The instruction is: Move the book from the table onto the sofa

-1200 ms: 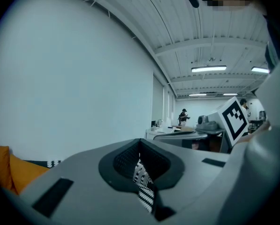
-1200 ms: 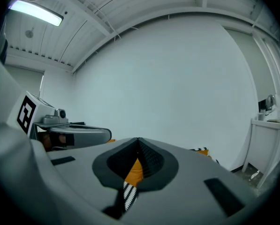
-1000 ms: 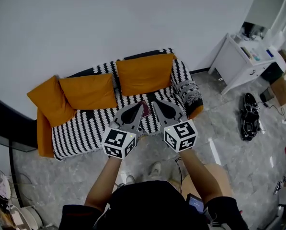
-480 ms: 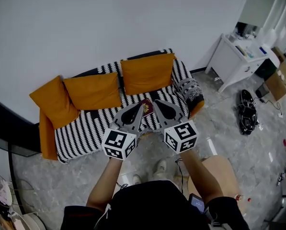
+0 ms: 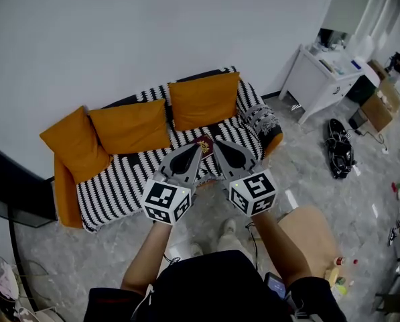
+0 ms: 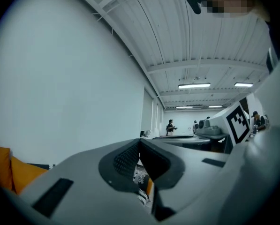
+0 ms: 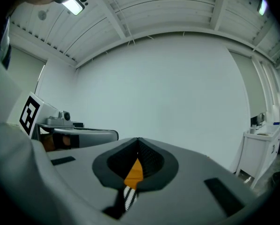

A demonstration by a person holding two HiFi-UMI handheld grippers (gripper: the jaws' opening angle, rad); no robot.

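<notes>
Head view: left gripper (image 5: 197,148), right gripper (image 5: 217,143) held level.

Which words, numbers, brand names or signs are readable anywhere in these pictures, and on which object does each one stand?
No text can be read in any view.
Left marker cube and right marker cube: black-and-white square patterns only, no letters or digits.
Book: a gold emblem on the dark red cover, too small to read.
Things on the white desk: too small to read.
</notes>
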